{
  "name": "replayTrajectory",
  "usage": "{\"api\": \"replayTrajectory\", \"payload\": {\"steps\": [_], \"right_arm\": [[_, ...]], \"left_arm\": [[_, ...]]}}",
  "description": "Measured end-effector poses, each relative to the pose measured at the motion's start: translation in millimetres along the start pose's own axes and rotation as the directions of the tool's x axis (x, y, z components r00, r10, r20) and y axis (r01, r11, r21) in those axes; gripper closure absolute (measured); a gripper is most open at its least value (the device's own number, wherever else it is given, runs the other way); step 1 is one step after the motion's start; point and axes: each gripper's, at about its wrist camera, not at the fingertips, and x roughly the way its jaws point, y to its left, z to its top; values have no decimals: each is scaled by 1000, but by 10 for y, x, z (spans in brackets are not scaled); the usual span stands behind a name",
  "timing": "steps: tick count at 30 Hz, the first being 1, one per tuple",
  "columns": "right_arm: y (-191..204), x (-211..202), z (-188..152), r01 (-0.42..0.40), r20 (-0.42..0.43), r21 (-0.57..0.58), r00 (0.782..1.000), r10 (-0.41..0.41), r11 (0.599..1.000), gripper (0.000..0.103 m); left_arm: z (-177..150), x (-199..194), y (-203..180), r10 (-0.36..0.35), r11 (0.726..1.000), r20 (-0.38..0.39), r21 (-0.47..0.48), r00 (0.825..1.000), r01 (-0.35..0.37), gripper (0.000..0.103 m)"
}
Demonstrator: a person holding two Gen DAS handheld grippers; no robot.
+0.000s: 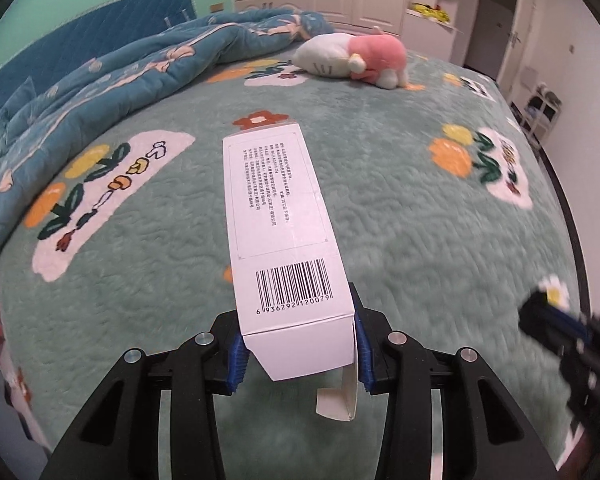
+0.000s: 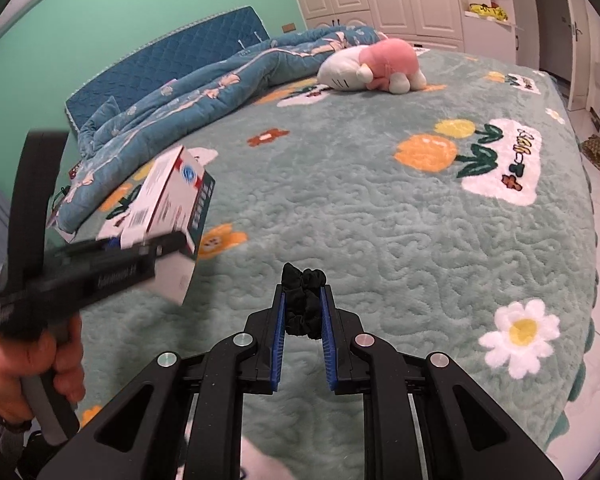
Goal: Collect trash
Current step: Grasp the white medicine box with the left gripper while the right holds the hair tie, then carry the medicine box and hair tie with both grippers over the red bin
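In the left wrist view the carton [image 1: 284,236] runs from the left gripper [image 1: 300,356] at six o'clock toward twelve, above the bedspread [image 1: 400,220], with the plush toy [image 1: 356,60] at one o'clock on the bed and the rumpled quilt [image 1: 120,80] at ten. The right gripper [image 1: 560,332] enters at four o'clock. In the right wrist view the scrunchie [image 2: 305,304] sits between the right gripper's pads at six o'clock, the carton at nine.
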Motion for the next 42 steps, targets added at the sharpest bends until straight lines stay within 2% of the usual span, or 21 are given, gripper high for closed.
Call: {"api": "replayTrajectory", "payload": {"steps": [6,26,33,42], "right_arm": [[163,-257,-96,-16,18,2,1000,15,1000,86],[416,-1426,-521,31,140,13,990,-32,999,86],[328,-1883,-762,74,196,56,977,-84,996,86],[-25,-2507,-1120,148,262,154,947,-185,977,86]], "left_arm": [[-305,-307,-146,-13,995,2,96,1000,12,59],[-864,-1255,-576,-97,963,61,257,993,78,58],[-1014,-1490,-908,-160,925,72,360,985,124,58],[-1180,-1744,-1525,-253,843,78,507,964,181,58]]}}
